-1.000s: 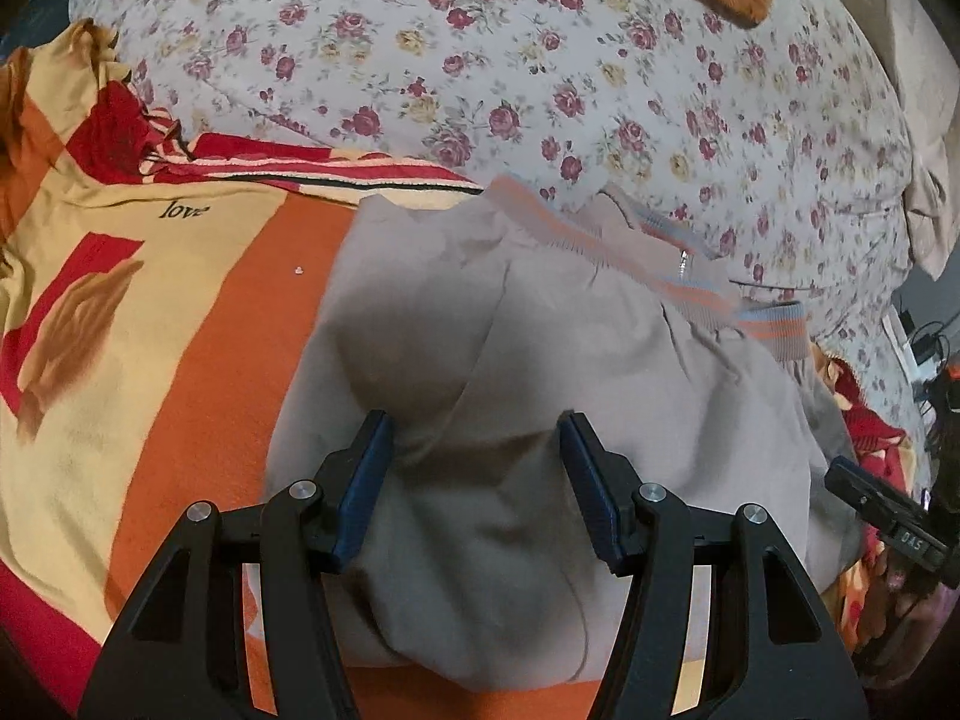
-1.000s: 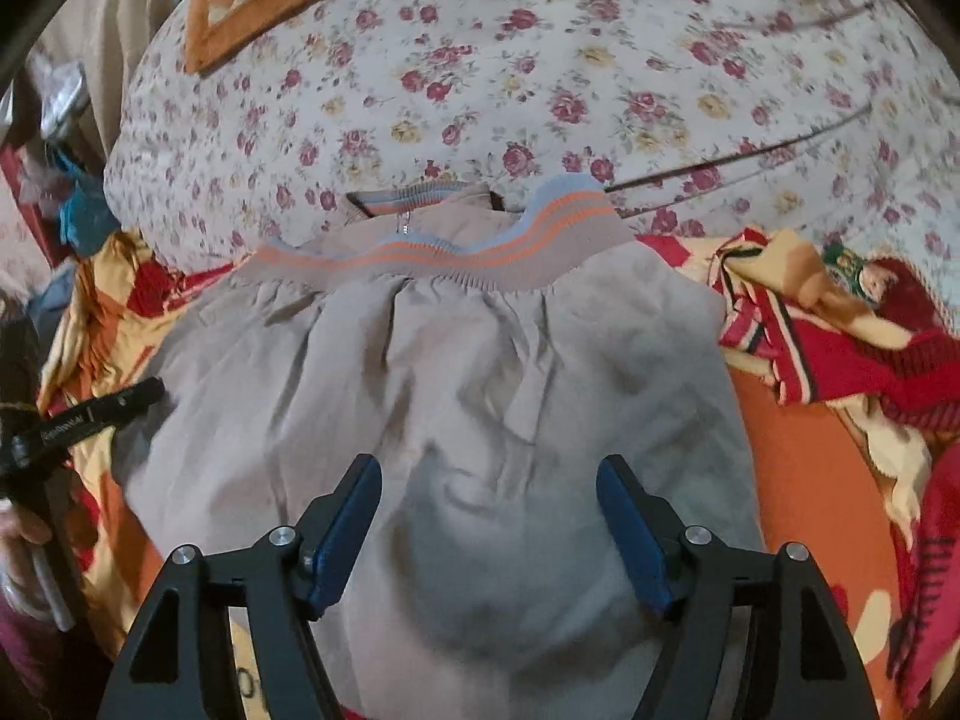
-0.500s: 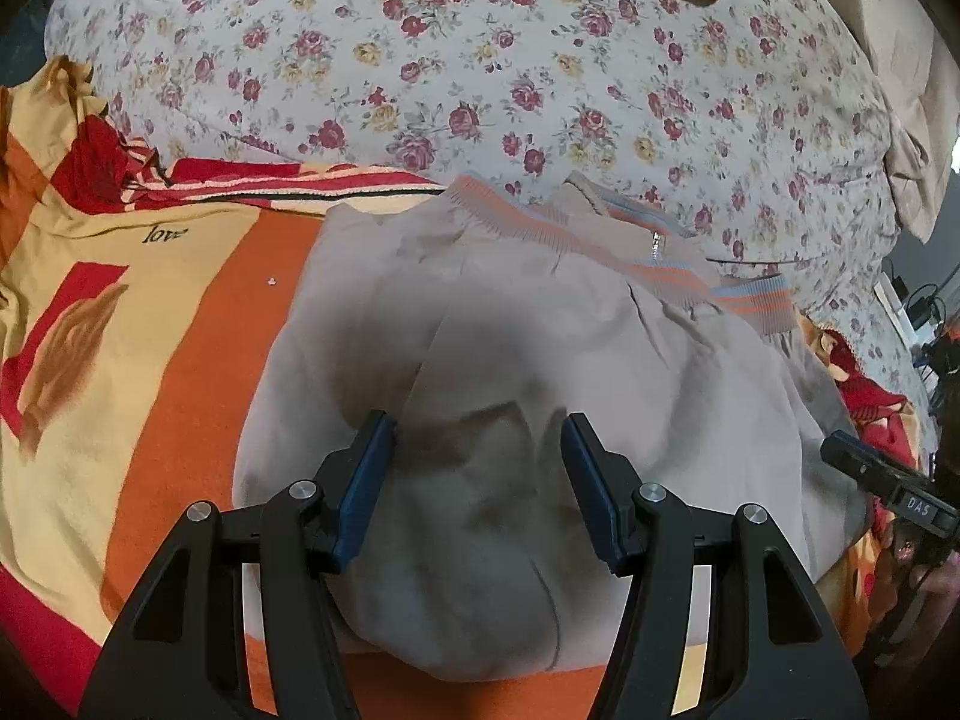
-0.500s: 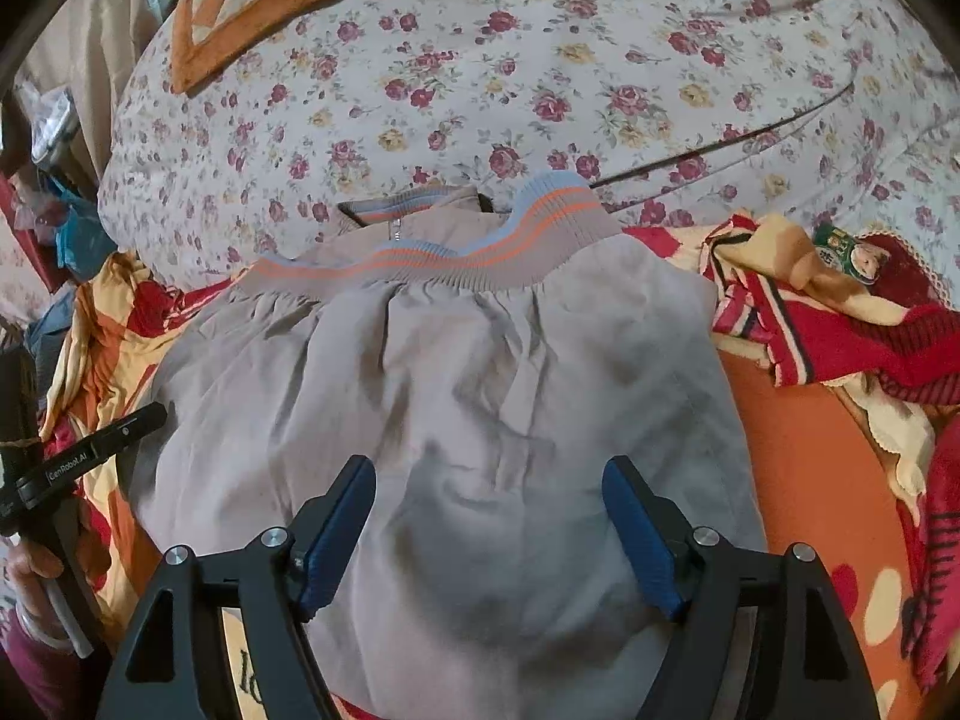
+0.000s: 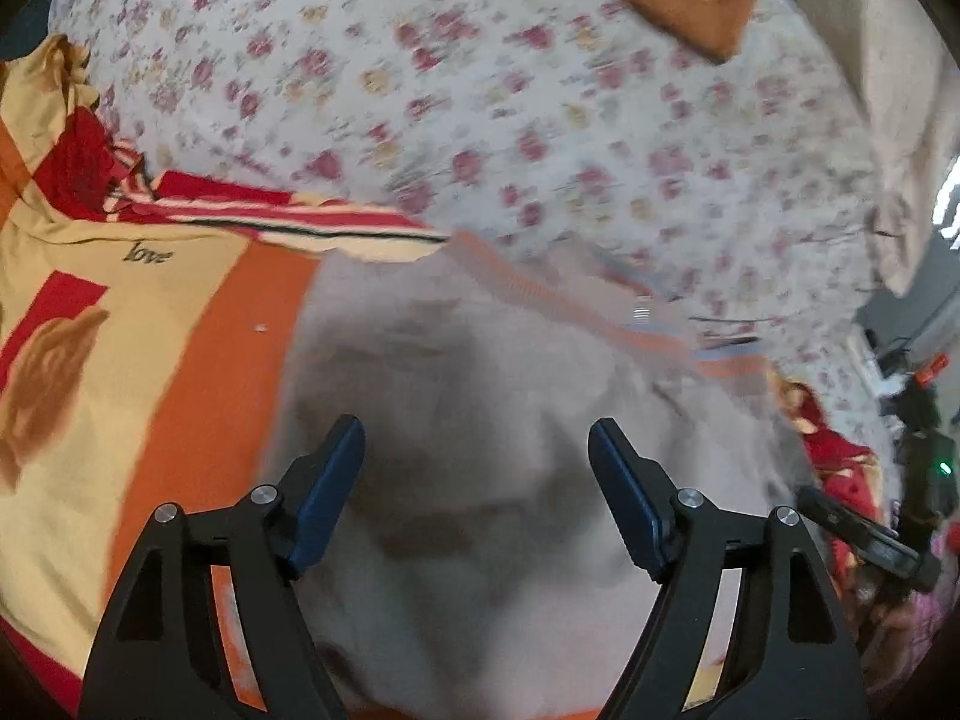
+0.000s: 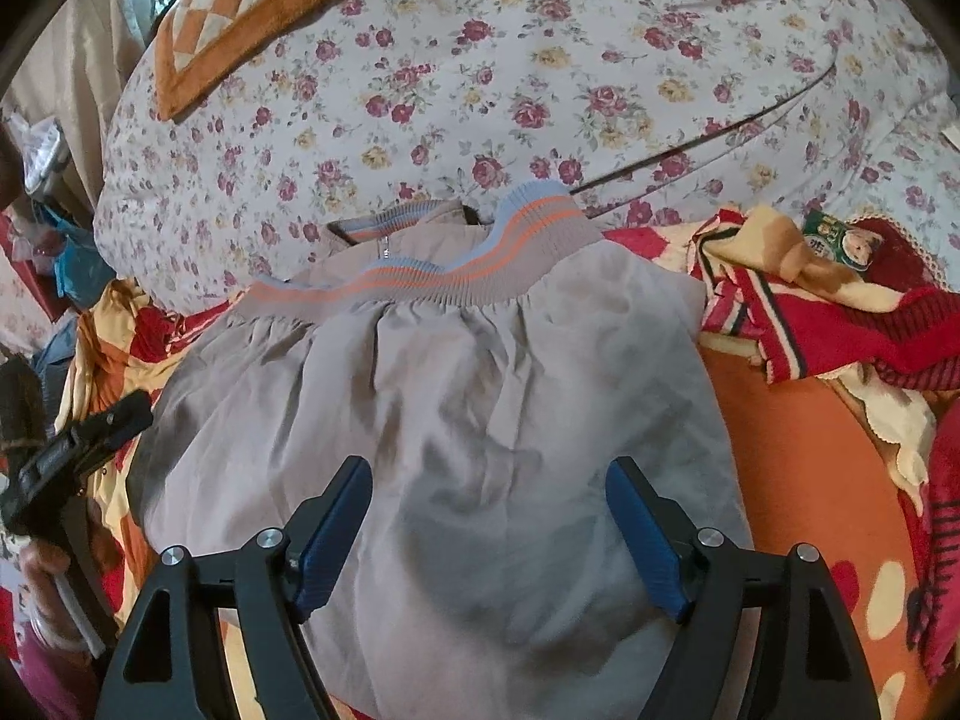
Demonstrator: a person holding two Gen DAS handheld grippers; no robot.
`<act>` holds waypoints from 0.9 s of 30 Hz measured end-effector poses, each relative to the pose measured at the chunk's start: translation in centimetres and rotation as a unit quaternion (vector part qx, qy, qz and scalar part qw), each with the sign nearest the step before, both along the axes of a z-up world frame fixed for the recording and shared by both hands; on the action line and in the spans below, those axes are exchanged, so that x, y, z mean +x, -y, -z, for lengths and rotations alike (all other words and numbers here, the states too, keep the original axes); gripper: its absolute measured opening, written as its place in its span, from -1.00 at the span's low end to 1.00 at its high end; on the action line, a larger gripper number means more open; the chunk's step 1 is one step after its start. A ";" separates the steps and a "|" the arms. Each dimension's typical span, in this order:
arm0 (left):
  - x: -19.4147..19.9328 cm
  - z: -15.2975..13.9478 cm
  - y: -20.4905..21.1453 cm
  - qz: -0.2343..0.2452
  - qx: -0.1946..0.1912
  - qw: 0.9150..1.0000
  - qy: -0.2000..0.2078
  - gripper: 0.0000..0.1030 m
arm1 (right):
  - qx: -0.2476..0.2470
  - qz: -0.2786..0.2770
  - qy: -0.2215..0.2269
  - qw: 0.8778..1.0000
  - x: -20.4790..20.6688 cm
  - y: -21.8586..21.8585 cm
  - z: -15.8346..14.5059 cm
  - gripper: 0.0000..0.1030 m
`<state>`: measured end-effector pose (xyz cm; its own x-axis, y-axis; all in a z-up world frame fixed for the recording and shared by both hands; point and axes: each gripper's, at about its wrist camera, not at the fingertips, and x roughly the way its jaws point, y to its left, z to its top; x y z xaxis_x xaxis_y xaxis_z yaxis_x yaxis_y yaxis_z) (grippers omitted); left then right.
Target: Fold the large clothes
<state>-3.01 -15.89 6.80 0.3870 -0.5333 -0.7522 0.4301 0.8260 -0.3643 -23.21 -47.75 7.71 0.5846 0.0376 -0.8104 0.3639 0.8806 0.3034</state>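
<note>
A beige-grey jacket [image 5: 510, 360] [image 6: 480, 372] lies spread on the bed. Its ribbed hem band [image 6: 480, 276], striped orange and blue, is at the far side, with a zip showing behind it. My left gripper [image 5: 475, 423] hovers over the near part of the jacket. Its jaws are opening and no cloth is between the blue pads [image 5: 327, 498]. My right gripper [image 6: 489, 462] stands open above the same garment, gripping nothing. The left wrist view is blurred by motion.
An orange, yellow and red blanket [image 5: 198, 372] [image 6: 798, 450] lies under the jacket. A floral quilt [image 5: 480, 90] [image 6: 540, 90] bulges behind it, with an orange patterned cushion [image 6: 252, 12] on top. A hand [image 6: 54, 570] holds the other gripper at the left edge.
The left gripper's jaws have spread clearly wider and its view has shifted and blurred. The right gripper's jaws have widened slightly. The jacket lies as before.
</note>
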 end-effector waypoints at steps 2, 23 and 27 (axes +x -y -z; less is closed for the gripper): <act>1.6 0.5 -0.4 -0.020 0.007 1.000 -0.019 0.51 | -0.002 -0.005 0.000 1.000 0.1 -0.1 0.0 0.51; 3.9 1.0 -0.6 -0.030 0.056 0.998 0.005 -0.97 | -0.010 -0.013 -0.001 1.000 1.1 0.5 0.6 0.52; 3.6 1.1 -3.2 -0.061 0.079 0.995 0.003 -1.00 | -0.015 -0.008 0.011 1.000 0.8 1.0 -0.1 0.52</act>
<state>0.58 -12.68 5.69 0.4466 -0.3578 -0.8201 0.3244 0.9189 -0.2243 -22.43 -48.76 7.85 0.6017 0.0233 -0.7984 0.3435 0.8949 0.2850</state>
